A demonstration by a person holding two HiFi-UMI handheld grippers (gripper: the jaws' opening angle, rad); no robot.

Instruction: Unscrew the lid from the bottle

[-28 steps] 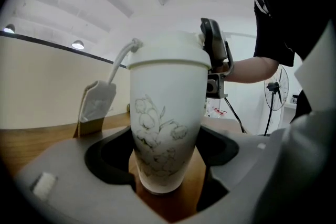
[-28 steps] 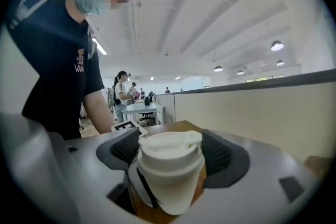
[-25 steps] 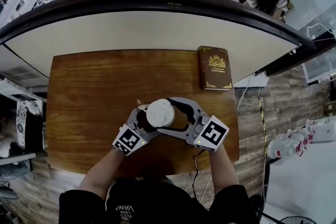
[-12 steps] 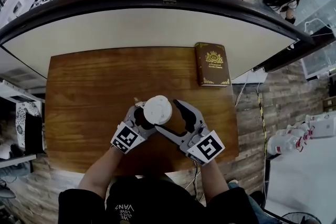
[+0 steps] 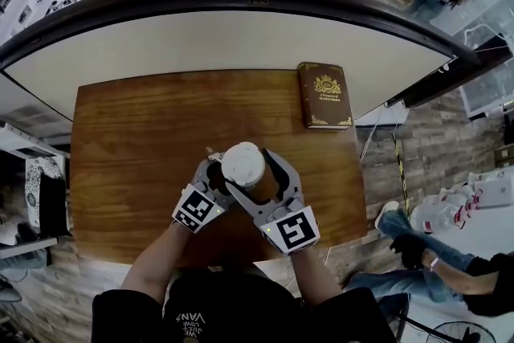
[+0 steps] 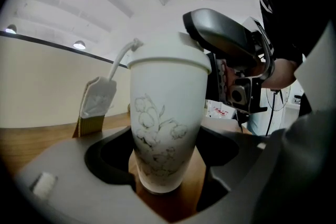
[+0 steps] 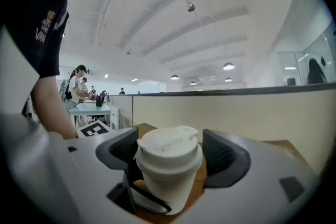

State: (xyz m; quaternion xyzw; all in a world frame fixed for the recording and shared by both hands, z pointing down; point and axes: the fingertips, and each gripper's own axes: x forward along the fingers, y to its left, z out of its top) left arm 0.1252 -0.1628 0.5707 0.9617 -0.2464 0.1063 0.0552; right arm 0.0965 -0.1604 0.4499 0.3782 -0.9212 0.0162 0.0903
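Nearest the person, the right gripper (image 7: 169,157) has swung its handle round the bottle (image 6: 165,113) toward the body. Its jaws are released, straddling the lid (image 7: 168,145) with a gap, which is probably a reset for another twist. The left gripper (image 6: 164,165) stays clenched on the bottle's lower body on the table (image 5: 144,140). The lid remains seated. Beyond the bottle, rightward, lies a book (image 5: 325,96).

The bottle (image 6: 167,128) and lid (image 7: 169,145) look smooth matt white, the wooden table (image 5: 136,140) glossy, the fingers (image 7: 226,157) matt grey plastic.
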